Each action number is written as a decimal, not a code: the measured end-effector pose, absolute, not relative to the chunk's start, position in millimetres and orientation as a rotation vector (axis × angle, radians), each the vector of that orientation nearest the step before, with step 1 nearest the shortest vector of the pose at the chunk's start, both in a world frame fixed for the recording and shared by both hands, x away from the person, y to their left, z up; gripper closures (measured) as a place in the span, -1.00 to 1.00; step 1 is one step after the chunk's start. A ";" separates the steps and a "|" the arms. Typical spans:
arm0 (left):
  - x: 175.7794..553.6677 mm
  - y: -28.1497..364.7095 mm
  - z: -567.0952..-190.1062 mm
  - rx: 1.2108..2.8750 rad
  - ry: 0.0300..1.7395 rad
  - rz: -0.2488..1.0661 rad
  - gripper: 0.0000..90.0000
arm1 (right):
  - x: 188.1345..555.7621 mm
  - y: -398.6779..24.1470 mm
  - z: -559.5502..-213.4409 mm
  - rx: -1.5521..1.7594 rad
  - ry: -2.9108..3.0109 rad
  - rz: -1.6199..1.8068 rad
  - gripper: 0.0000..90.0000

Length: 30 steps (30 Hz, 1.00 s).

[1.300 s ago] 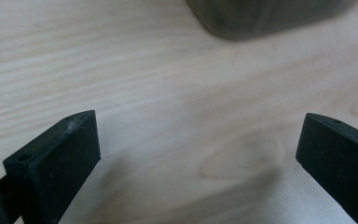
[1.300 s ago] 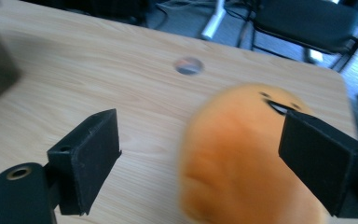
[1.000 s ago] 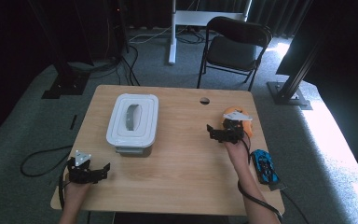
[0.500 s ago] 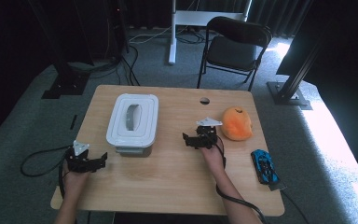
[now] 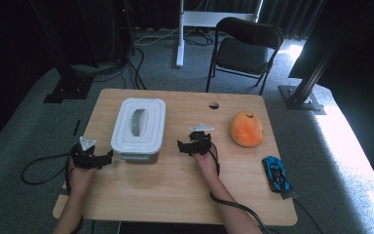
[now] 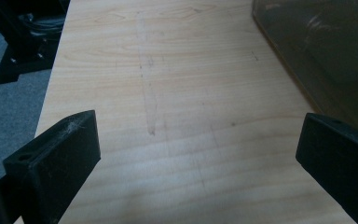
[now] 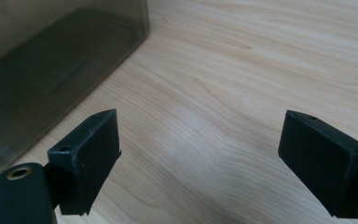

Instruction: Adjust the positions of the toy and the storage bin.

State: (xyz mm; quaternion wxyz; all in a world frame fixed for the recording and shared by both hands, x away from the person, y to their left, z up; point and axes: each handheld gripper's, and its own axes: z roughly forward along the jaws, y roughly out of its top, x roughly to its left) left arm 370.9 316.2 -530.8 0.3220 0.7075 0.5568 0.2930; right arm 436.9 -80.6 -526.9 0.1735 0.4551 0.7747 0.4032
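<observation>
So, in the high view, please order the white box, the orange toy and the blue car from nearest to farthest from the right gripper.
From the right gripper:
1. White box, just to its left.
2. Orange toy, to its right.
3. Blue car, far right, near the table edge.

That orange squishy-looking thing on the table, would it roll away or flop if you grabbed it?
The orange plush looks soft and rounded, so it would probably squash under a tool rather than slip. It sits as a slumped mound, so it likely stays put instead of rolling. It seems light for its size.
</observation>
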 end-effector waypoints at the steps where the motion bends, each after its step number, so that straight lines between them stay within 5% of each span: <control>1: 373.1 315.9 -531.3 1.861 1.461 0.773 -1.00 | 437.9 -78.4 -528.3 1.298 2.197 1.151 -0.73; 30: 417.6 310.8 -515.7 1.891 1.434 0.778 -1.00 | 459.2 -34.2 -524.6 1.328 2.182 1.173 -0.71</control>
